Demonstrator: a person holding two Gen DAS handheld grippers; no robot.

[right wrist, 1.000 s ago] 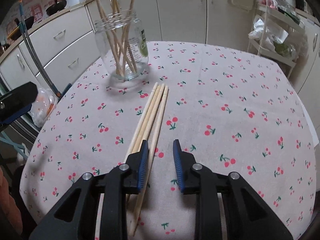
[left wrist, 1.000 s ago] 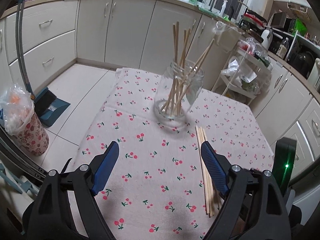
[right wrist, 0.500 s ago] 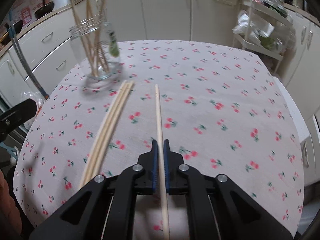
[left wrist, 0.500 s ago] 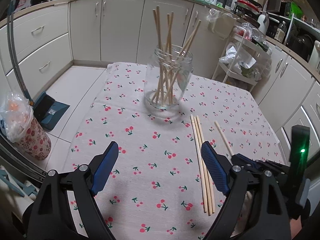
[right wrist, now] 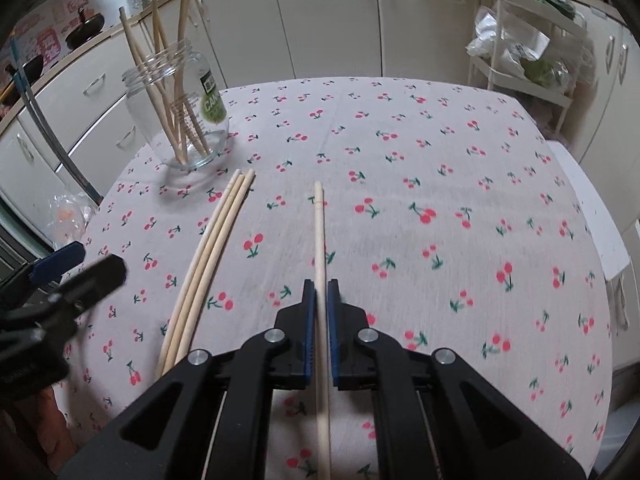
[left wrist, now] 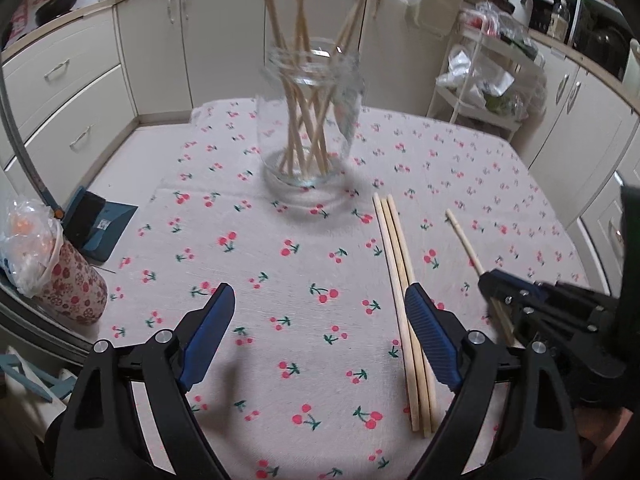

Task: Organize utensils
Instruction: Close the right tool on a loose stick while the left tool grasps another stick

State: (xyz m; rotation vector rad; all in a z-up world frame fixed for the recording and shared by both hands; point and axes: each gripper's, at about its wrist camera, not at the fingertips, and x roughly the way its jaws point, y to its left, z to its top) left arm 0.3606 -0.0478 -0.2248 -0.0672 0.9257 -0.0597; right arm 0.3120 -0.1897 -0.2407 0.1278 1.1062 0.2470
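Observation:
A clear glass jar (left wrist: 310,120) (right wrist: 180,108) holding several wooden chopsticks stands at the far left of the cherry-print tablecloth (left wrist: 280,264). Three loose chopsticks (left wrist: 400,276) (right wrist: 208,252) lie side by side on the cloth. My right gripper (right wrist: 320,288) is shut on a single chopstick (right wrist: 319,232), which points away from me toward the far side of the table. In the left wrist view that gripper (left wrist: 490,280) sits at the right with the chopstick (left wrist: 464,240) sticking out. My left gripper (left wrist: 318,304) hangs wide open above the cloth, its right finger over the three loose chopsticks.
Cream kitchen cabinets (left wrist: 160,48) run behind the table. A white rack (right wrist: 524,40) stuffed with bags stands at the back right. On the floor to the left are a floral bin with a plastic bag (left wrist: 44,264) and a dark blue dustpan (left wrist: 100,224).
My right gripper closed on one chopstick and drew it to the right, away from the other three. My left gripper moved closer to the jar and stayed open.

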